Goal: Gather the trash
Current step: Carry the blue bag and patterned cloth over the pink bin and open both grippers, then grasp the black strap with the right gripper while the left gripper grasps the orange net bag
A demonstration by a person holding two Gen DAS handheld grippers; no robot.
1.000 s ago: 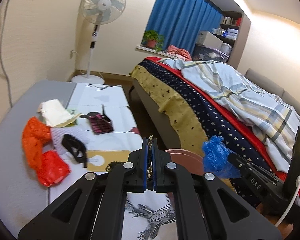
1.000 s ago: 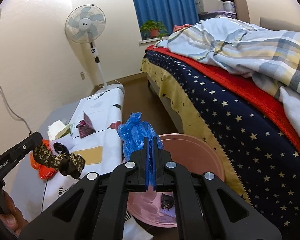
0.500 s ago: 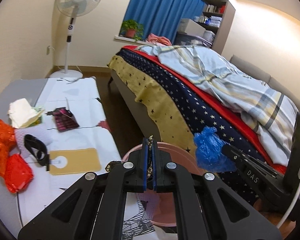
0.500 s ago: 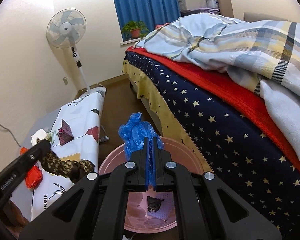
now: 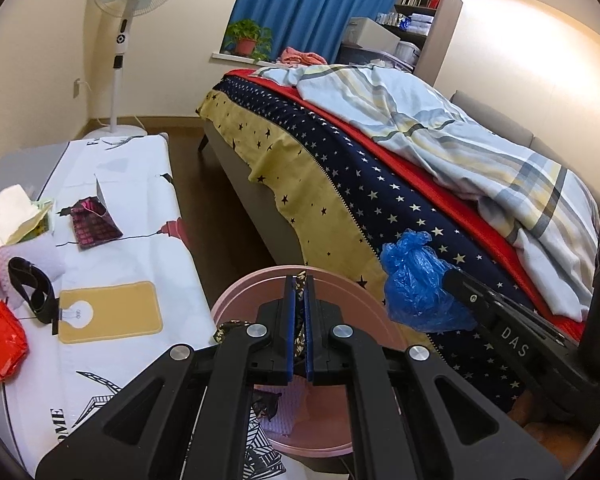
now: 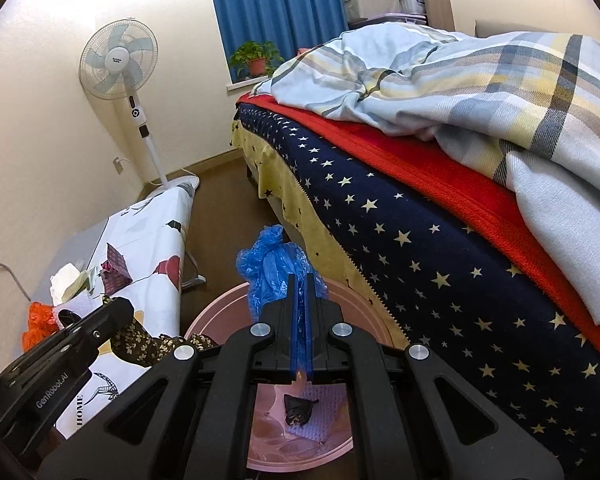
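Both tools [image 5: 299,280] nearer pink basin [image 5: 236,300], blue bag [image 6: 276,268] upright.

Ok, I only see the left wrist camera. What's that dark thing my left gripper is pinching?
Observer: The right wrist view shows it: a crumpled black strip with gold flowers, dangling from the left gripper beside the round pink plastic basin's rim.
Operator: Anything inside?
Observer: A small dark crumpled wrapper on a white dotted sheet.
Operator: And the blue bag?
Observer: The right gripper is shut on that crumpled blue plastic bag.
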